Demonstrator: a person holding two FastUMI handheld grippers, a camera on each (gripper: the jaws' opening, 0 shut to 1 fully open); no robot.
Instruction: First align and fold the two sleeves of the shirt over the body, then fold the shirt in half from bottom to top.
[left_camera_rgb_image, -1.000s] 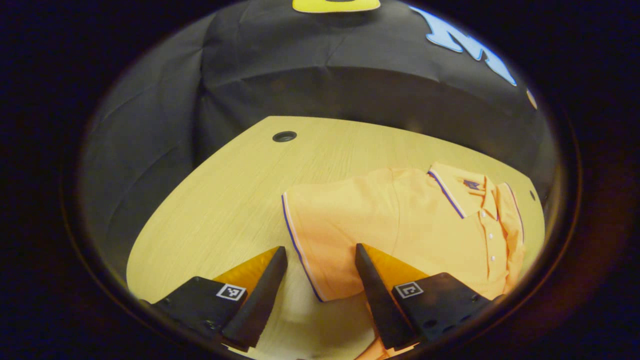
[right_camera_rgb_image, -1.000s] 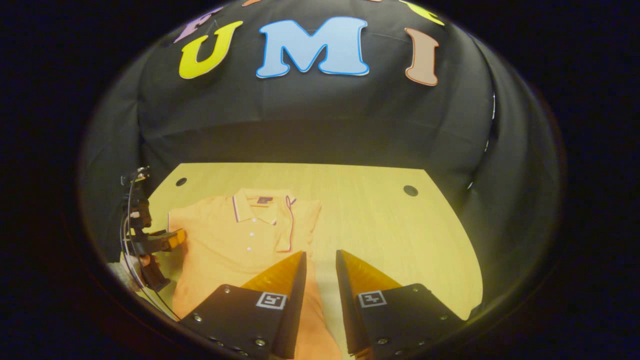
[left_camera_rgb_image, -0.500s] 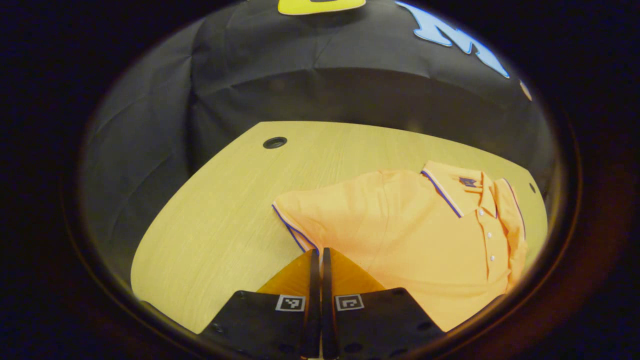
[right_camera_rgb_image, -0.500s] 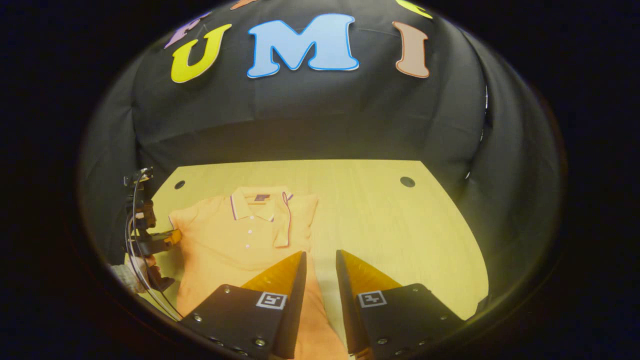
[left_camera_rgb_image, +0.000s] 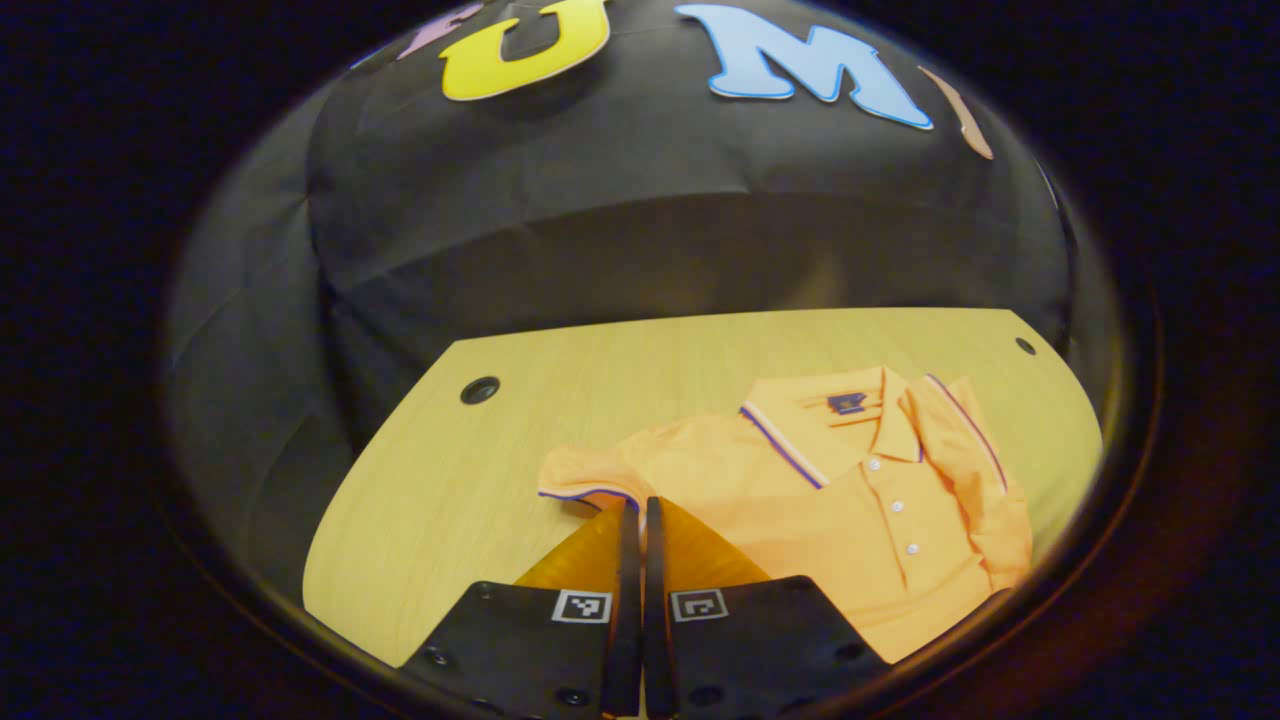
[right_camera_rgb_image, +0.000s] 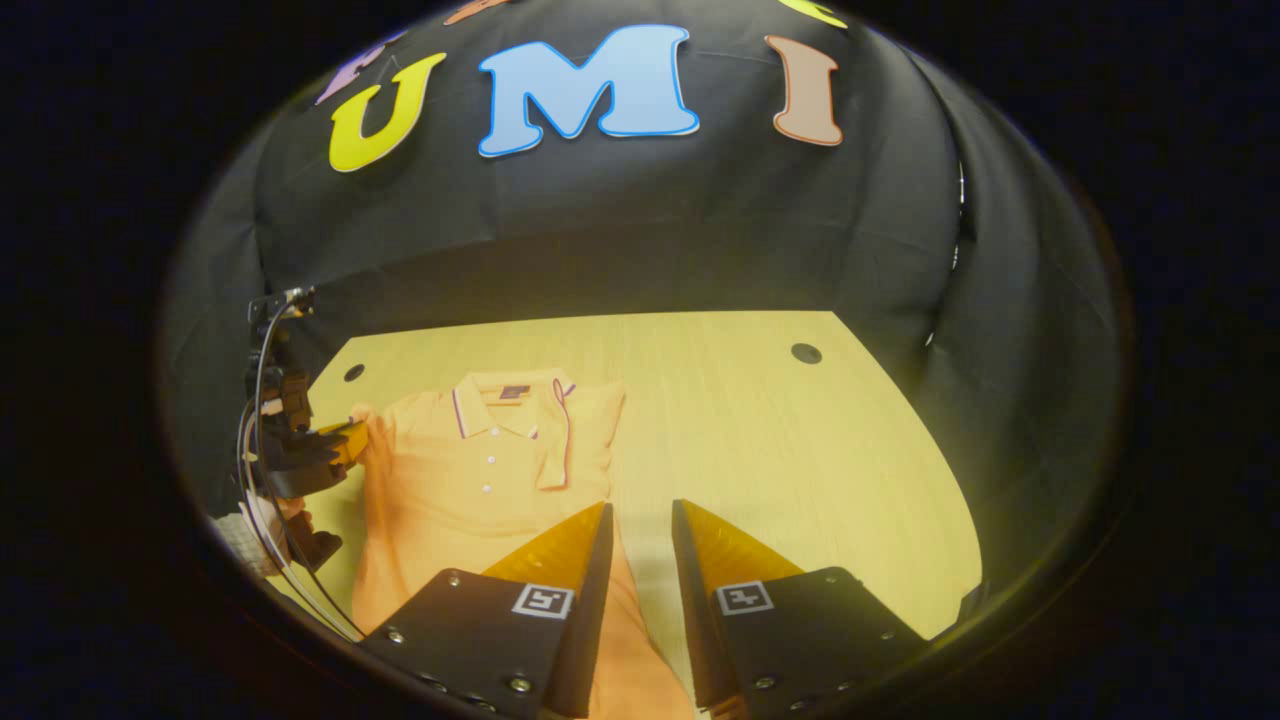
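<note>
An orange polo shirt (left_camera_rgb_image: 850, 500) with a striped collar lies front up on the wooden table (left_camera_rgb_image: 440, 500). One sleeve (left_camera_rgb_image: 965, 450) is folded over its body. My left gripper (left_camera_rgb_image: 633, 512) is shut on the hem of the other sleeve (left_camera_rgb_image: 590, 475), which is raised and bunched. In the right gripper view the shirt (right_camera_rgb_image: 470, 480) lies at left, and the left gripper (right_camera_rgb_image: 335, 448) holds its sleeve at the far left edge. My right gripper (right_camera_rgb_image: 640, 515) stands open over the shirt's right side, with cloth showing below the gap.
Round cable holes (left_camera_rgb_image: 480, 389) (right_camera_rgb_image: 805, 353) sit near the table's far corners. The black cloth wall closes in the back and sides. A hand (right_camera_rgb_image: 265, 520) and cables (right_camera_rgb_image: 262, 380) are behind the left gripper. Bare wood (right_camera_rgb_image: 790, 450) stretches to the shirt's right.
My left gripper shut on the sleeve hem, then lifted it and turned toward the shirt body; the sleeve has bunched up. The right gripper stayed open and barely moved.
</note>
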